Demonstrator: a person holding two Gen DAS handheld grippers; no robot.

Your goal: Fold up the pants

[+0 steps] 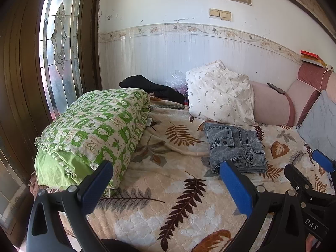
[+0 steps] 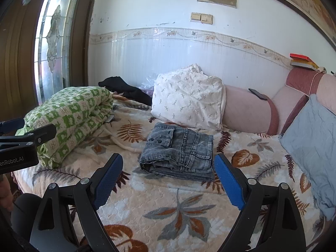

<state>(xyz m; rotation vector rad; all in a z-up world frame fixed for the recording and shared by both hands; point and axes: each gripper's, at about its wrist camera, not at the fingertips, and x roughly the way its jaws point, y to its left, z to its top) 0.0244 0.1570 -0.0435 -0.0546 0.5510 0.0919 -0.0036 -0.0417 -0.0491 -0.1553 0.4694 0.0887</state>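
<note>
Grey washed denim pants (image 1: 235, 147) lie folded into a compact stack on the leaf-patterned bedspread (image 1: 168, 189), below a white pillow. In the right wrist view the folded pants (image 2: 178, 153) sit just beyond my right gripper (image 2: 168, 172), which is open and empty above the bedspread (image 2: 168, 210). My left gripper (image 1: 166, 178) is open and empty, held to the left of the pants. The right gripper also shows at the right edge of the left wrist view (image 1: 310, 168). The left gripper's body shows at the left edge of the right wrist view (image 2: 21, 145).
A rolled green-and-white quilt (image 1: 92, 134) lies at the bed's left. A white pillow (image 1: 220, 98), a pink bolster (image 1: 271, 105) with a phone (image 1: 276, 88) on it, a blue-grey pillow (image 2: 313, 147) and black clothing (image 1: 151, 88) lie along the wall. A glass door (image 1: 58, 42) stands at left.
</note>
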